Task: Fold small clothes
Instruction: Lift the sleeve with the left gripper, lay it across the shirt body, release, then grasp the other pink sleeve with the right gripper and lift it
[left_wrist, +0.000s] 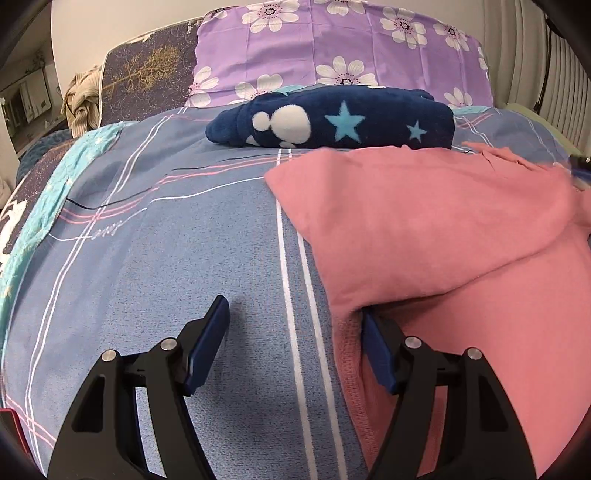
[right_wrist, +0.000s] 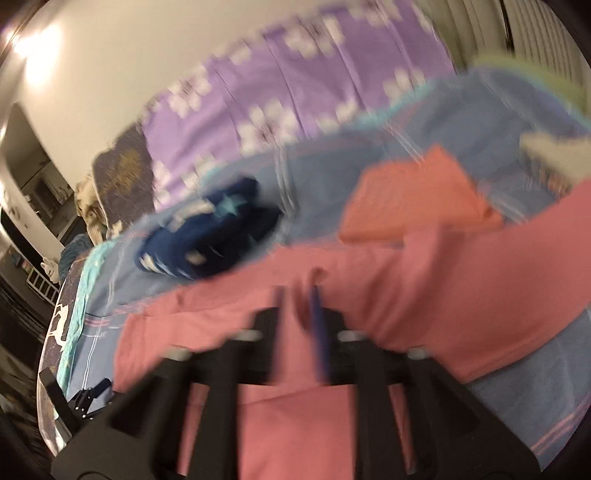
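The pink garment (left_wrist: 443, 236) lies half-folded on the bed (left_wrist: 166, 240). The left gripper (left_wrist: 295, 317) stands released, one finger under the fold; the right gripper (right_wrist: 299, 295) pinches pink cloth (blurred). A hasty pull could drag the fold askew.

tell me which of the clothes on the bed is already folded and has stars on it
The navy fleece garment, folded near the purple floral pillow. It carries light blue stars and white blobs; the pink garment by the fingers is plain and still loose.
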